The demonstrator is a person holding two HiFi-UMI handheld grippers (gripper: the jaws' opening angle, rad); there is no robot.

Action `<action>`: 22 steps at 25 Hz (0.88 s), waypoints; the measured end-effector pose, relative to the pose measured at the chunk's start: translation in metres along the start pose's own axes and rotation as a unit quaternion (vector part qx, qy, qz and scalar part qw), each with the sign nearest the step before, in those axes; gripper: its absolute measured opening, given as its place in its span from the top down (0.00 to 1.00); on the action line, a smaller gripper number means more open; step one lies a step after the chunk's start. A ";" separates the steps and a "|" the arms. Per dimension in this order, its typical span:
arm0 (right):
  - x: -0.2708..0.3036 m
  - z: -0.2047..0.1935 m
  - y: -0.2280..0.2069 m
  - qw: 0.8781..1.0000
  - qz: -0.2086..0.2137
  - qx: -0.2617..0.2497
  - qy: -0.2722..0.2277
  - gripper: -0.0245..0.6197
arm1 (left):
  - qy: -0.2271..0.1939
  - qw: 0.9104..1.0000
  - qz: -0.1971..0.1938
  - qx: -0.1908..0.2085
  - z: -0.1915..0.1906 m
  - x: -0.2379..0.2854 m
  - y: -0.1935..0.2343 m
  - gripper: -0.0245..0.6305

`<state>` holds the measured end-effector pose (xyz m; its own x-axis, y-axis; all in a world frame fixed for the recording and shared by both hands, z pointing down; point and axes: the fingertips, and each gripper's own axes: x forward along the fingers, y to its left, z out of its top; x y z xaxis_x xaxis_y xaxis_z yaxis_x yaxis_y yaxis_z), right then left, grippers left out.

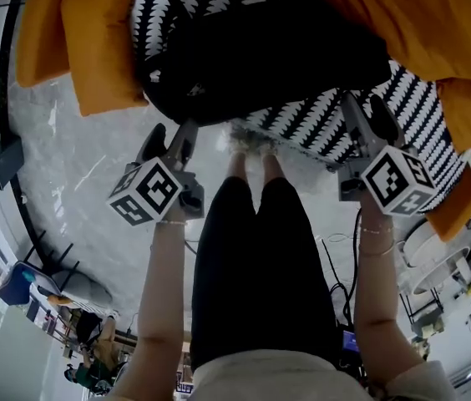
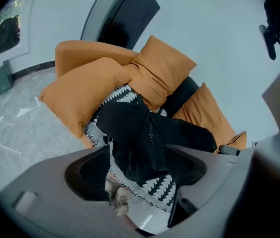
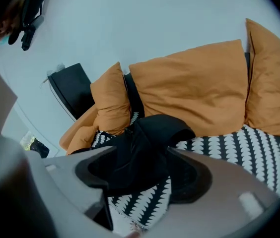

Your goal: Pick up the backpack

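Black backpack [image 1: 260, 57] lies slumped on the sofa [image 1: 302, 128] seat, on the black-and-white patterned cover, near the front edge; orange cushions [image 1: 102, 48] sit behind it and to both sides.

Left gripper [image 1: 171, 140]: claw wide, nothing between the pads; in the head view its tips sit at the backpack's near left edge; contact there cannot be told. In the left gripper view the backpack shows in the gap between the spread jaws, beyond them, not clamped.

Right gripper [image 1: 367, 115]: claw also wide, holding nothing; it points down at the patterned cover just beside the backpack's right end; in the right gripper view the backpack lies between and beyond the jaws, pads clear of it.

Both grippers angle down toward the seat, one on either side of the backpack.

Person's legs [image 1: 252, 257], in black, stand at the sofa front, feet between the two grippers; pale marbled floor [image 1: 77, 165] underneath.
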<state>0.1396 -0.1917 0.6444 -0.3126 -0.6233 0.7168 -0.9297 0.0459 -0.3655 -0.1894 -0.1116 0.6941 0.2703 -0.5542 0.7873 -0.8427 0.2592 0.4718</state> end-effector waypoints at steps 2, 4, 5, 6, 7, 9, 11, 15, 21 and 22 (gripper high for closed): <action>0.005 0.000 -0.006 1.000 0.001 0.012 -0.012 0.47 | 0.005 1.000 -0.016 -0.016 0.001 0.009 0.000 0.47; 0.010 0.002 -0.009 0.999 0.006 0.028 -0.021 0.44 | 0.006 0.999 -0.026 -0.027 0.004 0.018 -0.004 0.46; 0.013 0.002 -0.010 0.999 0.008 0.035 -0.023 0.44 | 0.007 0.999 -0.027 -0.030 0.004 0.022 -0.005 0.47; 0.017 0.002 -0.012 0.999 0.009 0.040 -0.024 0.44 | 0.008 0.999 -0.024 -0.031 0.004 0.025 -0.005 0.46; 0.021 0.002 -0.014 0.999 0.009 0.043 -0.025 0.44 | 0.007 0.999 -0.018 -0.032 0.004 0.028 -0.004 0.46; 0.029 0.002 -0.017 0.999 0.010 0.042 -0.026 0.44 | 0.000 0.999 -0.011 -0.042 0.006 0.032 -0.002 0.46; 0.037 0.003 -0.020 0.999 0.012 0.043 -0.026 0.44 | -0.004 0.998 -0.015 -0.055 0.004 0.037 -0.004 0.47; 0.053 0.006 -0.019 0.998 0.028 0.049 -0.027 0.44 | -0.003 0.999 -0.003 -0.051 0.004 0.047 0.001 0.47; 0.068 0.009 -0.022 0.999 0.032 0.034 -0.023 0.44 | 0.007 0.998 -0.023 -0.058 0.006 0.059 -0.005 0.47; 0.070 0.008 -0.023 0.999 0.030 0.028 -0.018 0.44 | 0.009 0.998 -0.022 -0.051 0.006 0.060 -0.007 0.47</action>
<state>0.1409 -0.2426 0.6980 -0.3595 -0.6488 0.6707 -0.8969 0.0419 -0.4403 -0.1700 -0.1514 0.7359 0.3150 -0.5526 0.7717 -0.7781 0.3152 0.5433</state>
